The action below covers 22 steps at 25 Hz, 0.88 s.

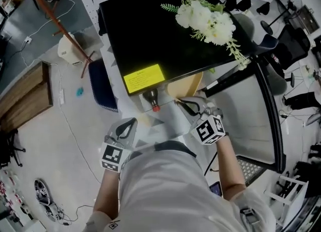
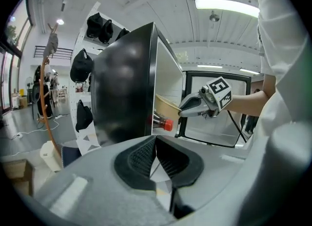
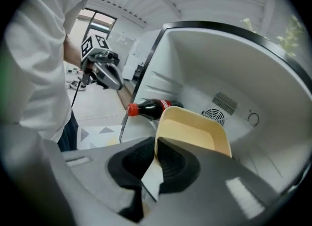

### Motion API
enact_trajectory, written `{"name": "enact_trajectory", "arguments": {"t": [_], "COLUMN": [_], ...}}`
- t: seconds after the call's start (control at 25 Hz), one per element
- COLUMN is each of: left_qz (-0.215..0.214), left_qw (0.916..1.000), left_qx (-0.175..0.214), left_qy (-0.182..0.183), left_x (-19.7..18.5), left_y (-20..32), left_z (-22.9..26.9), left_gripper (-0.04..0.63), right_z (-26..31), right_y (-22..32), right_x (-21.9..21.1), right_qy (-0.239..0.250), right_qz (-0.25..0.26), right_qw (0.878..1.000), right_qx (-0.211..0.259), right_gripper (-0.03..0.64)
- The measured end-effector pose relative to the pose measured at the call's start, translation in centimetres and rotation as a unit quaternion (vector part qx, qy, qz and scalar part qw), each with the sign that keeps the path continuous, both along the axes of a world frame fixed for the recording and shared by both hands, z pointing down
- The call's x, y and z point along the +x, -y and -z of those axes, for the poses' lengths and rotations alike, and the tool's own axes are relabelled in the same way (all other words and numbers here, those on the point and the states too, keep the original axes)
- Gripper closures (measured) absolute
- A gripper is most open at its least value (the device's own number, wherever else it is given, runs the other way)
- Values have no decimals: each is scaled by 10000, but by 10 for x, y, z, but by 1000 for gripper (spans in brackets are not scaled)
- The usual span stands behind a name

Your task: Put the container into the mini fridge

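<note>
1. The right hand-held gripper [image 3: 157, 154] pinches the near rim of the pale yellow container [image 3: 195, 132], its jaws narrowed onto the thin wall. The container hangs at the mouth of the mini fridge [image 1: 170, 35], partly inside and not yet set down.
2. The left hand-held gripper [image 2: 156, 154] has its jaws together on nothing. It waits in front of the mini fridge, on the side away from its open door [image 1: 261, 126].
3. The step in hand looks like carrying the container in and setting it down. A grip on one rim lets the container tip, so it should be kept level and eased in slowly.
4. A cola bottle [image 3: 151, 109] lies on its side inside the mini fridge, red cap pointing out of the opening, close beside the container. The container is best steered past it to a bare patch deeper in the mini fridge, toward the fan grille [image 3: 214, 116] on the back wall. That way the bottle is not knocked rolling.
5. The base should rest fully on the mini fridge's interior floor before the jaws part. The gripper should then draw straight back out of the opening, so the rim is not dragged along.
6. The door stands wide of the mini fridge, and the flowers [image 1: 208, 20] on top sit clear of the path.
</note>
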<state>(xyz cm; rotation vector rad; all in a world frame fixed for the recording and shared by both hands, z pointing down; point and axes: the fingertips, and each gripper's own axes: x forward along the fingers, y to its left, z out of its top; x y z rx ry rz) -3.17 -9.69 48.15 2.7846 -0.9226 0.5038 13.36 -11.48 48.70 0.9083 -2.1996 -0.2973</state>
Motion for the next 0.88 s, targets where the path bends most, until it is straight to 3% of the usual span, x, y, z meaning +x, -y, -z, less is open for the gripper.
{"name": "enact_trajectory", "arguments": {"t": [0.24, 0.48, 0.88], "left_qz": [617, 1108, 1361], "left_qw": [9981, 9937, 9906], "left_qx": [35, 92, -23], "left_qy": [-77, -110, -135], "left_x": [-4, -13, -14], "left_y": [-5, -10, -31], "left_z": [0, 0, -8], "left_gripper": [584, 584, 584], "right_z": [-9, -21, -17], "right_y": [11, 28, 53], "right_x": [-10, -9, -10], "right_qy": [-543, -923, -1155], "right_qz": [924, 1424, 1967], "right_qw": [9942, 9855, 9736], "right_qx": [-73, -4, 118], "right_gripper": [595, 594, 589]}}
